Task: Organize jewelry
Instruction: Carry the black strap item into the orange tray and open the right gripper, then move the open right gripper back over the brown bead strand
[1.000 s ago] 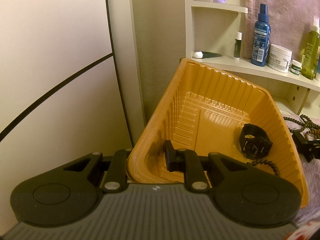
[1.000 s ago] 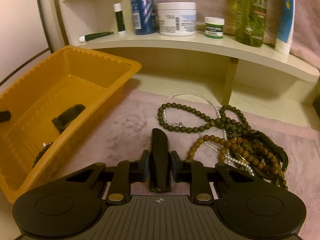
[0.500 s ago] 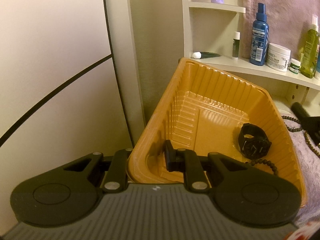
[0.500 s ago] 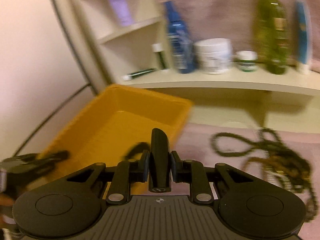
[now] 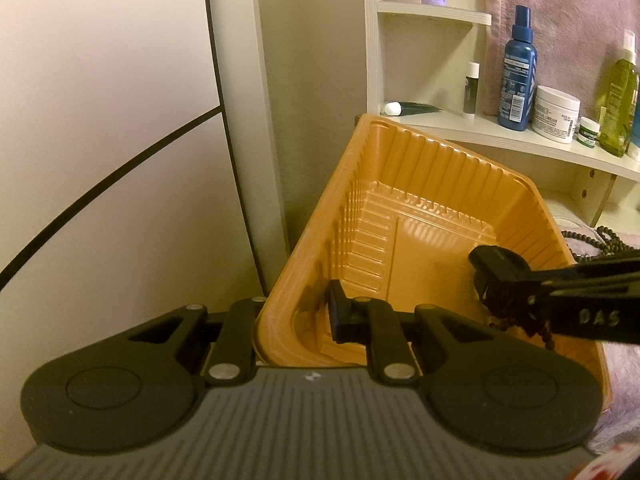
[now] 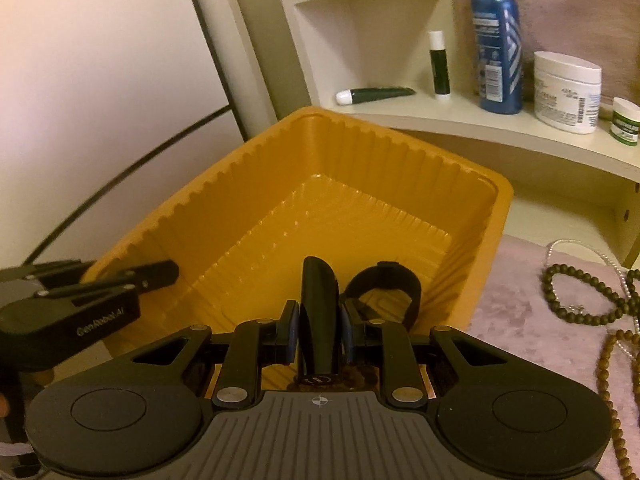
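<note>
Black piece (image 6: 318, 280), oblong, sits pinched in the right gripper (image 6: 319, 332); jaws are narrowed onto it, part open only by its width. Can't tell what it is, maybe a strap or clasp. Dark beads (image 5: 516, 308) hang under it, so likely a bracelet. The left gripper (image 5: 296, 312) has its jaws almost shut on the near wall of the orange tray (image 5: 420, 168), one finger inside and one outside, steadying it. The right gripper hangs over the tray's inside, so the step looks like a drop-off of the held piece. Next move calls for lowering a bit, opening the jaws and letting the beads fall clear beside the watch (image 6: 384, 288) already in the tray, while the left keeps its clamp. Further out on the pink mat (image 6: 520, 320) lie a dark bead string (image 6: 576, 292), brown beads (image 6: 608, 360) and pearls (image 6: 560, 244), all yet to be moved. The shelf (image 6: 480, 128) beyond carries bottles and jars, not part of the job. Hidden: the watch face, blocked by the right gripper in the left view; the rest of the jewellery pile, cut off at the right edge; most of the hanging beads, under the gripper body.
</note>
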{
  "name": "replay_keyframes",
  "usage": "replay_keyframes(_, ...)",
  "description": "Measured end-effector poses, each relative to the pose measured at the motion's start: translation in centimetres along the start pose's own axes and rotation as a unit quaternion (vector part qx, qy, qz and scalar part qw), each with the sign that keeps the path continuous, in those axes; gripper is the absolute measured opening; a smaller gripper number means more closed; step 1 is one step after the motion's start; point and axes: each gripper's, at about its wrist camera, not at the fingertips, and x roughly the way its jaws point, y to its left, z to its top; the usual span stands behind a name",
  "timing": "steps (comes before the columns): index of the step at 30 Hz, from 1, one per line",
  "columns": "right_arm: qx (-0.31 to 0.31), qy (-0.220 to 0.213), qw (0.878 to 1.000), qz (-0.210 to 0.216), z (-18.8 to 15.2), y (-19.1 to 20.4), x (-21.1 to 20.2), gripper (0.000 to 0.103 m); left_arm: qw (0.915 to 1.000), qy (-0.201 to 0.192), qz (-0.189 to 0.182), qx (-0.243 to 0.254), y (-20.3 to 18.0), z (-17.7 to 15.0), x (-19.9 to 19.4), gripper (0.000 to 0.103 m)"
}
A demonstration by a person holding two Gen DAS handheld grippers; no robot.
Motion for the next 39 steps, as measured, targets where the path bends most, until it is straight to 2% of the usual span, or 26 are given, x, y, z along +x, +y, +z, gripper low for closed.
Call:
replay_keyframes(5,-0.001,-0.01,1.0,0.003,-0.1,0.2,-0.2,0.026,1.0,0.001,0.0,0.0,0.0,0.0,0.0,0.016)
replay_keyframes(7,0.003,-0.021,1.0,0.009,0.0,0.2,-0.8,0.039,1.0,0.003,0.0,-0.002,0.0,0.0,0.0,0.016)
replay_keyframes(10,0.005,-0.038,0.999,0.009,0.3,0.2,-1.9,0.049,1.0,0.001,0.002,-0.001,-0.1,0.1,-0.1,0.016)
replay_keyframes(20,0.041,-0.069,0.997,-0.001,-1.3,-2.6,-7.6,0.051,0.9999,0.0,0.006,0.008,-0.4,0.1,-0.2,0.016)
replay_keyframes(27,0.083,-0.061,0.991,-0.083,-5.3,-7.1,-12.3,0.051,0.9999,-0.003,0.008,0.011,-0.4,0.0,-0.3,0.016)
replay_keyframes(34,0.134,-0.056,0.973,-0.18,-8.7,-12.8,-16.1,0.051,0.9998,-0.001,0.01,0.014,-0.4,-0.1,0.0,0.017)
replay_keyframes(39,0.142,-0.051,0.965,-0.216,-9.5,-16.0,-17.3,0.051,0.9998,-0.001,0.011,0.015,-0.5,-0.1,0.0,0.017)
